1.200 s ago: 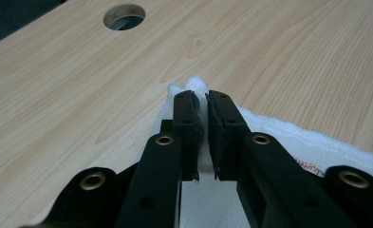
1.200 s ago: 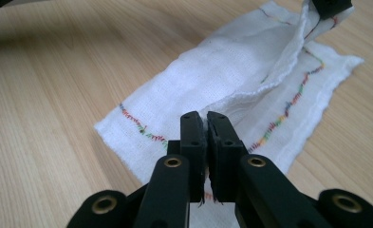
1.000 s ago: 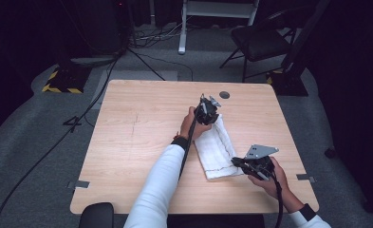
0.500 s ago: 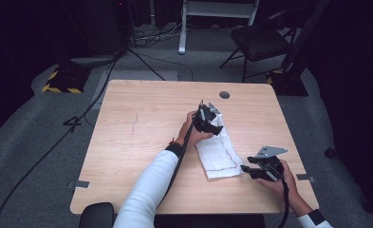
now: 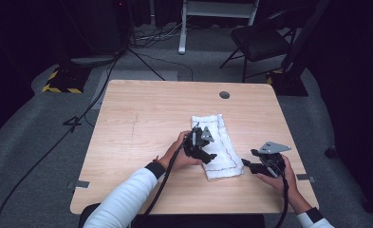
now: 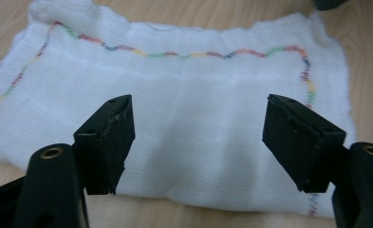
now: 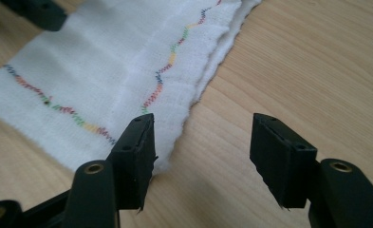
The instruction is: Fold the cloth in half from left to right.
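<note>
A white folded cloth (image 5: 220,145) with a multicoloured zigzag stitch lies flat on the wooden table (image 5: 141,123). My left gripper (image 5: 209,149) hovers at the cloth's left edge with its jaws spread wide. In the left gripper view the cloth (image 6: 198,71) stretches beneath the left gripper (image 6: 199,102), and the pads are off it. My right gripper (image 5: 248,166) sits just off the cloth's near right corner; its jaws have just been opening. In the right gripper view the cloth (image 7: 103,71) ends beside one jaw of the right gripper (image 7: 204,119), with mostly bare wood between the jaws.
A round cable hole (image 5: 224,95) sits near the table's far edge. Beyond the table stand a dark chair (image 5: 260,42) and a white frame (image 5: 217,9). Cables and a yellow-black striped block (image 5: 60,81) lie on the floor at left.
Both grippers opened and let go of the cloth, which now lies flat. My left hand came from the cloth's far end back toward me along its left side. The right hand shifted slightly right.
</note>
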`<move>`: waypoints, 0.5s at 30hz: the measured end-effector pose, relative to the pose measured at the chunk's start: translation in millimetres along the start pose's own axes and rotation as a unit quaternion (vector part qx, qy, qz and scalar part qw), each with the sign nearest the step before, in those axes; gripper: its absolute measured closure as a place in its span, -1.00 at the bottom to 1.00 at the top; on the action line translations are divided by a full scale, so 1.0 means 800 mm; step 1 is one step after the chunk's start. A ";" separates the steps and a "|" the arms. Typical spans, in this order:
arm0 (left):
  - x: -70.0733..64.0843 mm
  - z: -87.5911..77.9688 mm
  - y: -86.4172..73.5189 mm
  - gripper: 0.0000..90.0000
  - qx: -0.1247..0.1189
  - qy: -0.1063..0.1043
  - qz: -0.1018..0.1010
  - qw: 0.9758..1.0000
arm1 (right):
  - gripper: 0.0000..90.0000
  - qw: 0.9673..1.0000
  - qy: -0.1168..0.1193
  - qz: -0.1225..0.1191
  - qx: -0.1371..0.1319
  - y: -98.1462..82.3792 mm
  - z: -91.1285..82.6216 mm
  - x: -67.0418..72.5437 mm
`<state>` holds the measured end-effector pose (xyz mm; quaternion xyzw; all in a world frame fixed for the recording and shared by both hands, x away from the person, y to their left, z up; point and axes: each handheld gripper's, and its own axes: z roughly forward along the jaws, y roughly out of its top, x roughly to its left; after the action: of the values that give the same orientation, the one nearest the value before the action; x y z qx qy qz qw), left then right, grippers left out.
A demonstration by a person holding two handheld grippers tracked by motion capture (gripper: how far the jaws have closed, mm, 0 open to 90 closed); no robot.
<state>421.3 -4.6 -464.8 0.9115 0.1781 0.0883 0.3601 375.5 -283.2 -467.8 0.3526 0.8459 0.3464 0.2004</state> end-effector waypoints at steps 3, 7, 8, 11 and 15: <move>-0.019 0.001 -0.005 -0.39 0.007 0.002 0.025 1.000 | -0.07 1.000 -0.005 -0.013 0.016 0.002 0.012 -0.001; -0.032 0.012 -0.016 -0.38 0.035 -0.002 0.036 0.999 | -0.11 0.999 0.004 -0.028 0.037 -0.003 0.022 0.001; -0.033 0.014 -0.020 -0.37 0.040 0.002 0.041 0.998 | -0.11 0.999 0.005 -0.032 0.041 -0.005 0.023 0.002; -0.031 0.011 -0.025 -0.37 0.038 0.006 0.056 0.998 | -0.13 0.998 0.009 -0.034 0.044 -0.009 0.022 0.002; -0.023 0.008 -0.035 -0.37 0.034 -0.021 0.021 0.999 | -0.07 0.998 0.017 -0.031 0.043 -0.014 0.020 0.006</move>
<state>399.3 3.3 -489.2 0.9283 0.1541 0.0707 0.3311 376.4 -278.2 -487.2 0.3283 0.8740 0.3089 0.1814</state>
